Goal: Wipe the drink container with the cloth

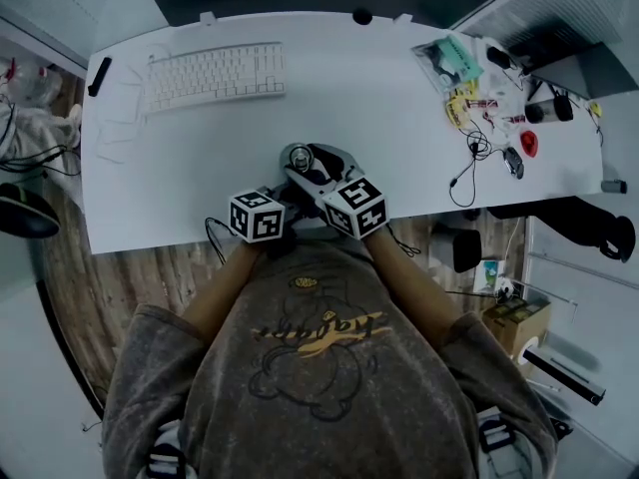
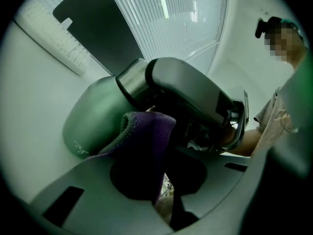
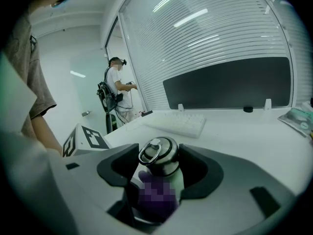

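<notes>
Right gripper view showed the right hand-held gripper (image 3: 159, 173) clamped wide around the green drink container (image 3: 160, 155), its pads on either side just below the steel, ring-topped lid. The left hand-held gripper (image 2: 164, 182) pinched a purple cloth (image 2: 146, 136) that lay against the container's side. Both met at the near edge of the white desk (image 1: 399, 168), well apart from the keyboard (image 1: 215, 73).

White keyboard (image 1: 215, 73), tangled cables (image 1: 469, 158) on desk (image 1: 349, 108)
</notes>
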